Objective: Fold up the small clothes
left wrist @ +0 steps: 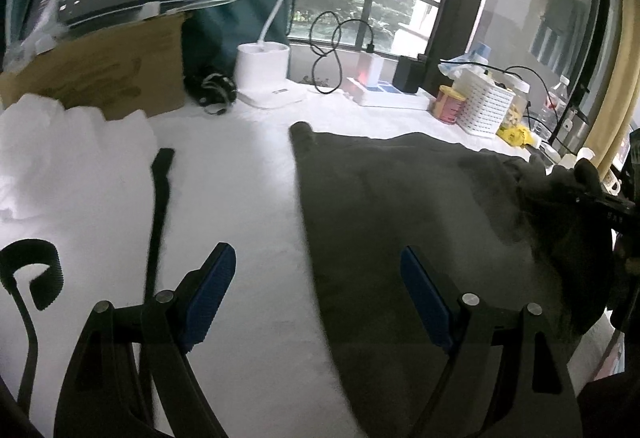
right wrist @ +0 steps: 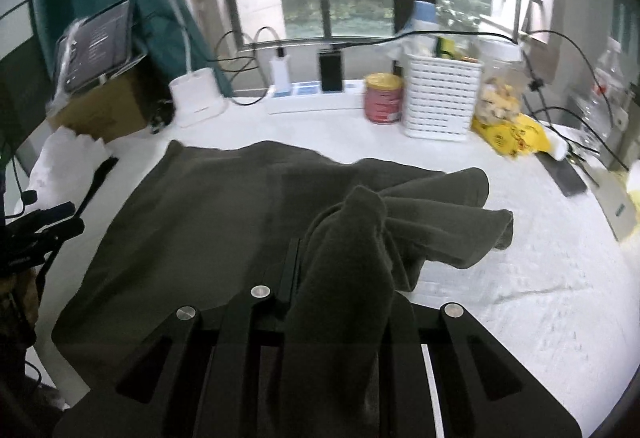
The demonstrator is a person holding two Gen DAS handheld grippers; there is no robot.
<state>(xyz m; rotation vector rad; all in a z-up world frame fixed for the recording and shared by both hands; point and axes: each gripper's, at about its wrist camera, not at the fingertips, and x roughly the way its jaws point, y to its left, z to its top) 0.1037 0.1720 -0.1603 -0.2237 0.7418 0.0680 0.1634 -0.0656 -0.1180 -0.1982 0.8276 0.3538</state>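
Note:
A dark olive-grey garment (left wrist: 400, 198) lies spread on the white table cover (left wrist: 248, 222); it also shows in the right wrist view (right wrist: 208, 222). My left gripper (left wrist: 318, 296) is open and empty, its blue pads (left wrist: 210, 294) straddling the garment's left edge just above the table. My right gripper (right wrist: 340, 278) is shut on a bunched corner of the garment (right wrist: 352, 238), lifting it so folds drape to the right. The right gripper shows in the left wrist view (left wrist: 600, 194) at the garment's right side.
A stack of white cloth (left wrist: 68, 154) and a black strap (left wrist: 160, 206) lie at the left. A cardboard box with a tablet (left wrist: 104, 70), a white lamp base (right wrist: 196, 98), a red can (right wrist: 383, 98), a white basket (right wrist: 440, 98) and a yellow bag (right wrist: 512, 136) line the far edge.

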